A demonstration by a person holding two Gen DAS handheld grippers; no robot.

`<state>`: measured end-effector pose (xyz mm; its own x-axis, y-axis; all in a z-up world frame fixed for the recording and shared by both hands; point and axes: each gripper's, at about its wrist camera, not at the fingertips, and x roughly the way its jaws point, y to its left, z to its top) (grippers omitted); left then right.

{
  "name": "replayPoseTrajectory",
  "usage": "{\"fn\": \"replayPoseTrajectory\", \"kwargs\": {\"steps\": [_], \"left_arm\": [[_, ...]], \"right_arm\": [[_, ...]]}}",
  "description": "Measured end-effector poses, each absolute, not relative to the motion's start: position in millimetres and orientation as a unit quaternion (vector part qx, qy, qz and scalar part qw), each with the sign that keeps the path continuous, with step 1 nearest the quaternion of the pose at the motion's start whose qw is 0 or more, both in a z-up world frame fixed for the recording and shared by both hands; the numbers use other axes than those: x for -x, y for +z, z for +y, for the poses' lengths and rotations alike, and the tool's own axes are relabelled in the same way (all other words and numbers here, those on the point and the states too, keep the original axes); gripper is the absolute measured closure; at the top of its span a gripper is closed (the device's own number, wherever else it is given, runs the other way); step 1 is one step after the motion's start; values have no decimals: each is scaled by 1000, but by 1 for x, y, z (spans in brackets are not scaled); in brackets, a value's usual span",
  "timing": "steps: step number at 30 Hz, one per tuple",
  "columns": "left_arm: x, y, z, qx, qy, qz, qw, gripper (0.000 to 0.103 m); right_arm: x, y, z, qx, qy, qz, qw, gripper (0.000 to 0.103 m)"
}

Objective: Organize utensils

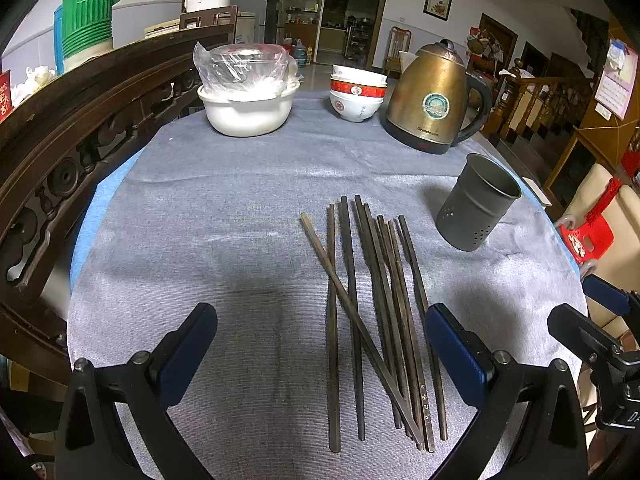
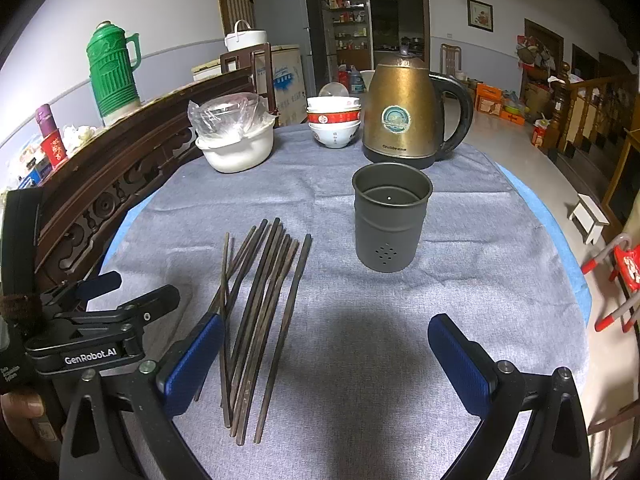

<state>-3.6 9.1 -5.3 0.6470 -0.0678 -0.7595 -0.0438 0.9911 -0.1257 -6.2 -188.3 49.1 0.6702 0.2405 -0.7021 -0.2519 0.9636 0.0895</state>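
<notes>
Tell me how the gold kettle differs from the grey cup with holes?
The kettle is brass-coloured with a lid and black handle; the utensil holder is dark grey, open-topped and handleless. The kettle is larger and unperforated; the holder is smaller with small holes near its base. Both stand upright on the grey tablecloth.

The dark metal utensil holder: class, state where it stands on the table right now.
The utensil holder stands upright on the grey cloth, in front of the brass kettle and to the right of the loose chopsticks, apart from both.
</notes>
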Motion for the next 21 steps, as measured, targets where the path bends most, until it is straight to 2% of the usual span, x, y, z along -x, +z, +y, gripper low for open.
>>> {"fn": "replayPoseTrajectory", "kwargs": {"steps": [21], "left_arm": [[3, -6, 7, 64, -9, 421, 905, 0]], "right_arm": [[4, 47, -189, 7, 133, 385, 913, 0]]}}
